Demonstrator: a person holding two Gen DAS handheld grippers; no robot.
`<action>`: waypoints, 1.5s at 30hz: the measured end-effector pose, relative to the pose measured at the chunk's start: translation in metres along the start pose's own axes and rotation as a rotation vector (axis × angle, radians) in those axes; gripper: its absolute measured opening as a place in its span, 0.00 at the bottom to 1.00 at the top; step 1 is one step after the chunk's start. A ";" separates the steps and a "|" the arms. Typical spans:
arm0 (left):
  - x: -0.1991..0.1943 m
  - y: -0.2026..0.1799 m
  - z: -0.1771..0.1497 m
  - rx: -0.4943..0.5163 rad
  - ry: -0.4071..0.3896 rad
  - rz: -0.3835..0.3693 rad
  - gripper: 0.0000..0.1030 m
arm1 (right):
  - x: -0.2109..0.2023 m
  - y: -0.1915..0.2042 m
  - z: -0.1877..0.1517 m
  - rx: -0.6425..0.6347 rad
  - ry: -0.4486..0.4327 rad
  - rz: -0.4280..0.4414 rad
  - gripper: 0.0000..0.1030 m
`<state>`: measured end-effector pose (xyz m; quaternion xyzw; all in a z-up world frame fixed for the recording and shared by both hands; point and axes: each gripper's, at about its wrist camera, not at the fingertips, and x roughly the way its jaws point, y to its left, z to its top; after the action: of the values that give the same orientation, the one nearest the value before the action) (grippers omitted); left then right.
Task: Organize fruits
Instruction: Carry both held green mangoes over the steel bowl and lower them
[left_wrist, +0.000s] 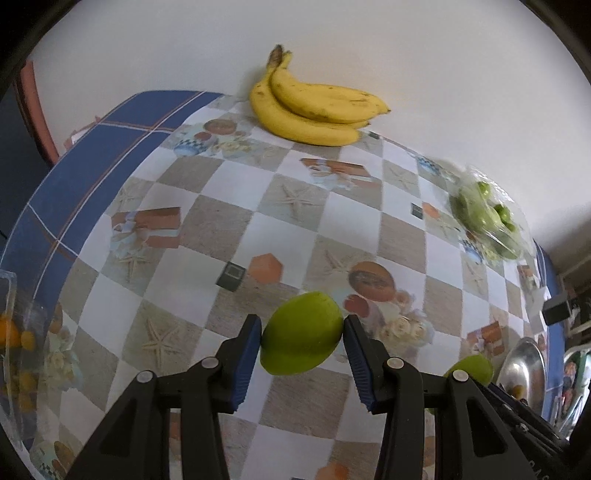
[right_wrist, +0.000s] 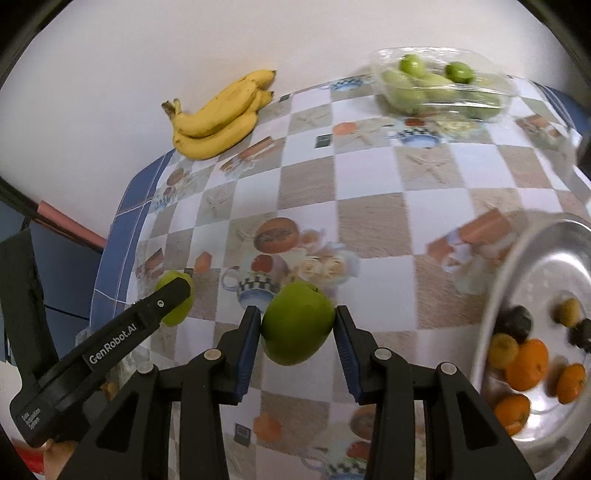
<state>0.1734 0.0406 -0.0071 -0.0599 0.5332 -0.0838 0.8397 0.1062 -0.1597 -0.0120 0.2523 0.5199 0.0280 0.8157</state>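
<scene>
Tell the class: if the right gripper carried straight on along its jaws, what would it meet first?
The right gripper already clamps a green apple. Beyond that, the line runs down to bare patterned tablecloth, probably near the printed teacup and fruit. The clear tray of green fruit lies farther back and right; depth is uncertain.

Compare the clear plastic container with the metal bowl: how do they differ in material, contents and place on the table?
The clear plastic container is see-through, while the metal bowl is shiny and opaque. The container holds only green fruits; the bowl holds orange, yellowish and dark fruits. In the right wrist view, the container stands at the far edge of the table by the wall, and the bowl sits nearer, at the right. Both are open-topped and hold fruit.
</scene>
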 end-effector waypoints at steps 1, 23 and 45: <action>-0.002 -0.004 -0.001 0.007 -0.003 0.001 0.47 | -0.005 -0.005 -0.001 0.007 -0.006 -0.008 0.41; -0.039 -0.119 -0.043 0.187 -0.052 -0.052 0.47 | -0.092 -0.103 -0.014 0.135 -0.152 -0.180 0.41; -0.036 -0.238 -0.098 0.454 -0.015 -0.124 0.47 | -0.127 -0.204 -0.022 0.310 -0.196 -0.267 0.34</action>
<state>0.0513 -0.1862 0.0283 0.0973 0.4897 -0.2526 0.8288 -0.0153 -0.3684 -0.0036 0.3051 0.4651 -0.1850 0.8102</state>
